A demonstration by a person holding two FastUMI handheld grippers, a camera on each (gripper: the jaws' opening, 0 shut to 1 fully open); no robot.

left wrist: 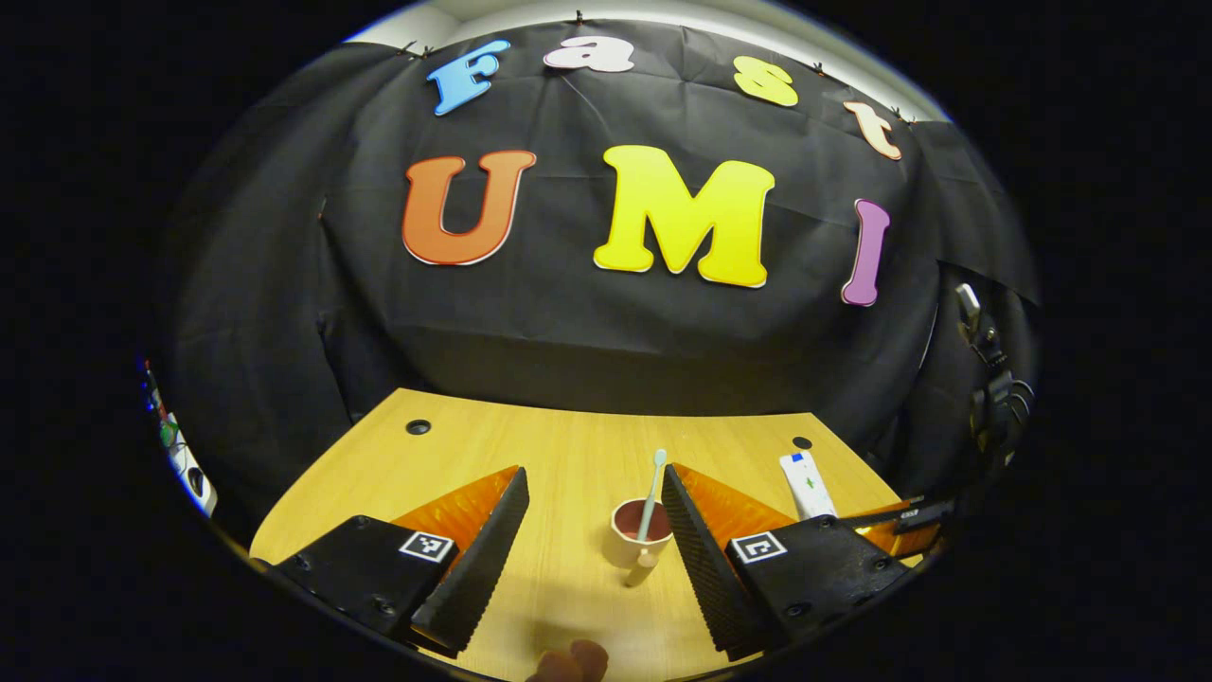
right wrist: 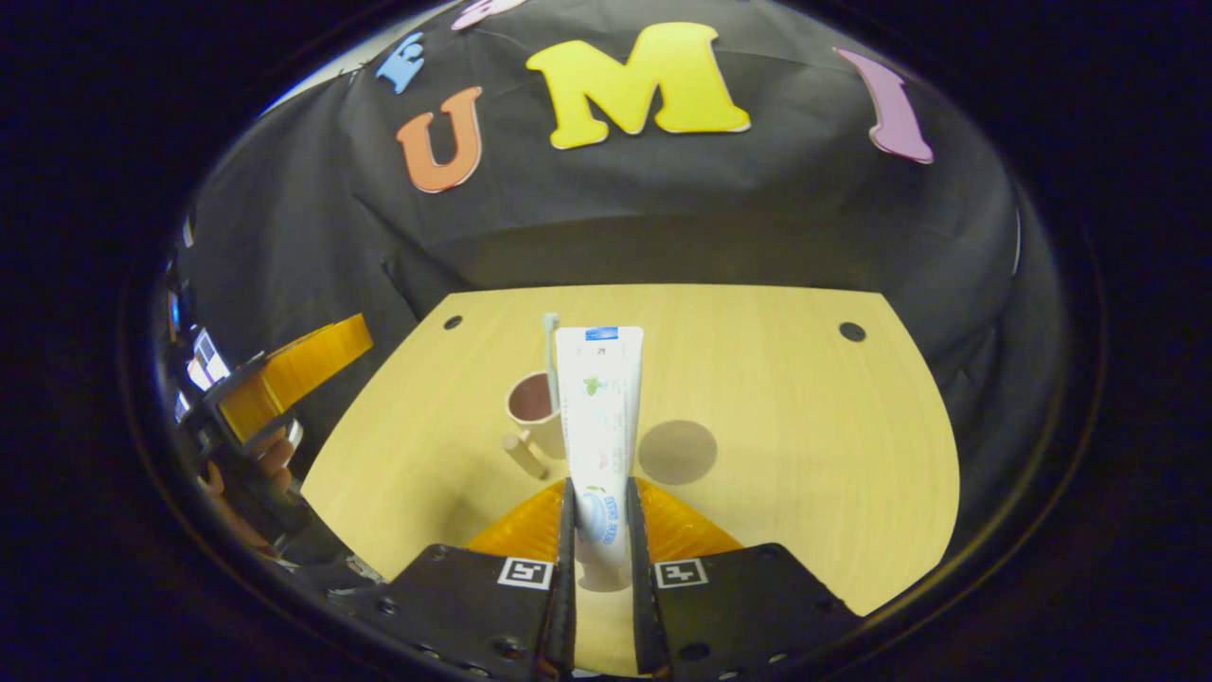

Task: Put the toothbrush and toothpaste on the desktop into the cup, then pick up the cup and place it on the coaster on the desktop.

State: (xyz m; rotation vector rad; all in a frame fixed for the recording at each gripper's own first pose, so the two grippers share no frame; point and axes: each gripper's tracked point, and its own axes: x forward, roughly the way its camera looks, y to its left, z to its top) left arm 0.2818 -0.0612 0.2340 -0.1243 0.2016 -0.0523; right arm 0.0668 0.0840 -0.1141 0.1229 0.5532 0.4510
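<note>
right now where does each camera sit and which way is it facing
Left gripper view: rides the left hand-held gripper, open, facing the booth wall across the desk at the cup holding the toothbrush; a fingertip shows at the bottom edge.
Right gripper view: rides the right hand-held gripper, shut on the toothpaste, coaster beyond.
Both share the cup, toothbrush, toothpaste and desk.

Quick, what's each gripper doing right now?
Left gripper: open, holding nothing.
Right gripper: shut on the toothpaste tube.

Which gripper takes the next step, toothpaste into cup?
Right. The right gripper is shut on the toothpaste, lifted near the cup. The left gripper is open, holding nothing.
</note>
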